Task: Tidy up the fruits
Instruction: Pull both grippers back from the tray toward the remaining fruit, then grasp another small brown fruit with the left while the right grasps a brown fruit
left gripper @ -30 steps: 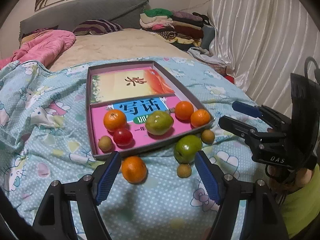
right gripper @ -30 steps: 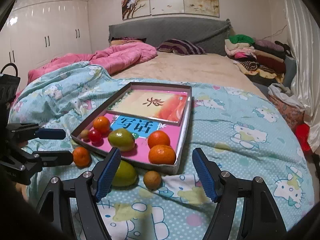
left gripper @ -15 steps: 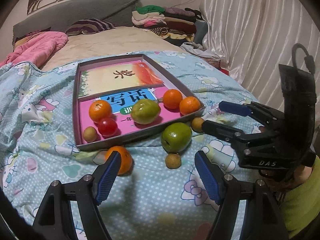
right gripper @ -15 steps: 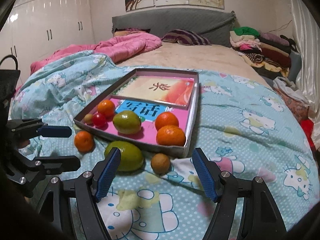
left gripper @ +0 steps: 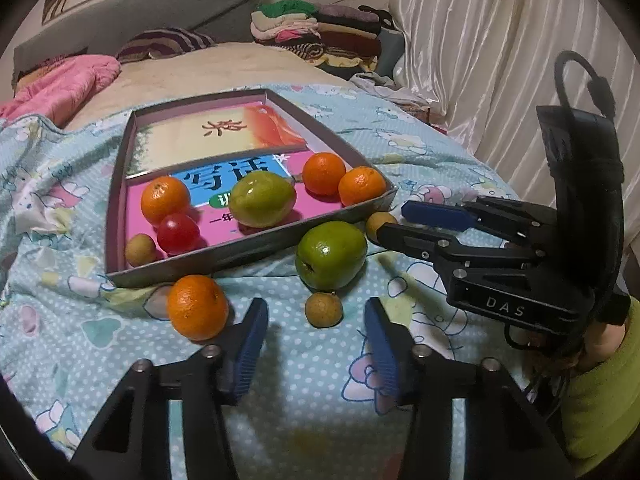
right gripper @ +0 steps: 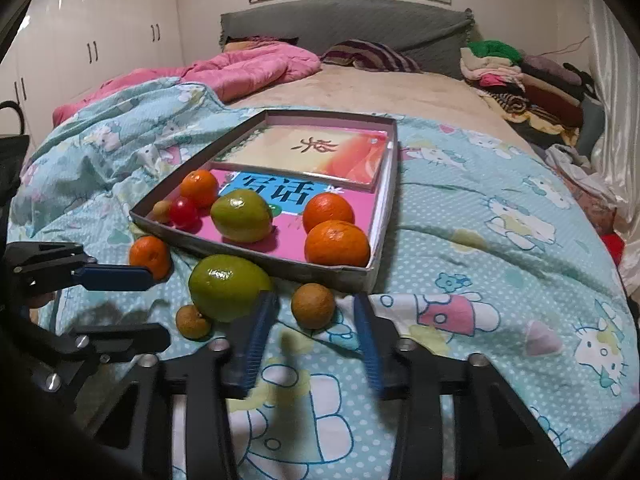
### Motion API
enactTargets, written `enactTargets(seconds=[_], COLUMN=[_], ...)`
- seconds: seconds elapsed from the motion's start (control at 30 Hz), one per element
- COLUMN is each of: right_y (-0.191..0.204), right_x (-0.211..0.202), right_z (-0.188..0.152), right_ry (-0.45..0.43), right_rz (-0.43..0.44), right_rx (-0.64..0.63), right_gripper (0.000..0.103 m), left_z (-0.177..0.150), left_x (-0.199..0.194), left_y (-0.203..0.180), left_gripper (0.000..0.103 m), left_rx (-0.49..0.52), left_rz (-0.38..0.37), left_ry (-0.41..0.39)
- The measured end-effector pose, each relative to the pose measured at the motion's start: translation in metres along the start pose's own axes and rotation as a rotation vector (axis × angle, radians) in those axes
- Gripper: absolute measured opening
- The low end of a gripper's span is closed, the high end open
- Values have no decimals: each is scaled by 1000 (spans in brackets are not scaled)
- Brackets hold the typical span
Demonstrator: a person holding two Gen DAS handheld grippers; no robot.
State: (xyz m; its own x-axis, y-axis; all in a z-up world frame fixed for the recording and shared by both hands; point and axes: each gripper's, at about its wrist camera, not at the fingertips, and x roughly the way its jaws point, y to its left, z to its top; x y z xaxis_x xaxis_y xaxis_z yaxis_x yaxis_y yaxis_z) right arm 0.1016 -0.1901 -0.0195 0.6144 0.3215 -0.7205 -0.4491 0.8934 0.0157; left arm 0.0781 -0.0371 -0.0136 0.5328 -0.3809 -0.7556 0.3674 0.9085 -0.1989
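Lettering on right gripper: in my left wrist view I read "DAS" in pale capitals on the black body of the right gripper [left gripper: 394, 222].
Books in tray: the near pink book [left gripper: 256, 192] carried large blue Chinese characters on a light-blue band; the far cream-and-orange book [left gripper: 216, 140] bore one dark brush-written character. I could not read the smaller print.
Left gripper jaws: the left gripper [left gripper: 316, 336] had just been closing and its blue pads stood partly spread, clear of everything. The small brown fruit [left gripper: 323, 309] sat just beyond the gap, not pinched.
Right gripper jaws: also just closing and narrowed, but still apart. In my right wrist view the right gripper [right gripper: 314, 334] framed a second small brown fruit [right gripper: 313, 305] just past its tips; I saw no pad pressing on it.
Fruit on the bedspread: a loose orange [left gripper: 197, 306] lay near left, a green fruit [left gripper: 331, 254] right of it, both just outside the tray's near wall.
Fruit in the tray: the grey tray [left gripper: 120, 184] held three oranges, a yellow-green fruit [left gripper: 262, 199], a red one [left gripper: 177, 233] and a small brown one at the near left corner.
Surface: a blue cartoon-cat bedspread [right gripper: 500, 272].
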Motion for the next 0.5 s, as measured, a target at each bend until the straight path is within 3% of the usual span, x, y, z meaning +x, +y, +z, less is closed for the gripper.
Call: enactTargets(seconds=[0.23, 0.5], right_y=[-2, -6], right_x=[16, 18], right_z=[0, 0], right_ry=[31, 28], right_rz=[9, 28], right_rx=[9, 28], right_gripper=[26, 26], left_z=[-1, -1], left_x=[10, 24], left_y=[0, -1], left_gripper=[41, 36], left_rx=[-8, -16], left_rz=[-29, -46], left_ry=[20, 41])
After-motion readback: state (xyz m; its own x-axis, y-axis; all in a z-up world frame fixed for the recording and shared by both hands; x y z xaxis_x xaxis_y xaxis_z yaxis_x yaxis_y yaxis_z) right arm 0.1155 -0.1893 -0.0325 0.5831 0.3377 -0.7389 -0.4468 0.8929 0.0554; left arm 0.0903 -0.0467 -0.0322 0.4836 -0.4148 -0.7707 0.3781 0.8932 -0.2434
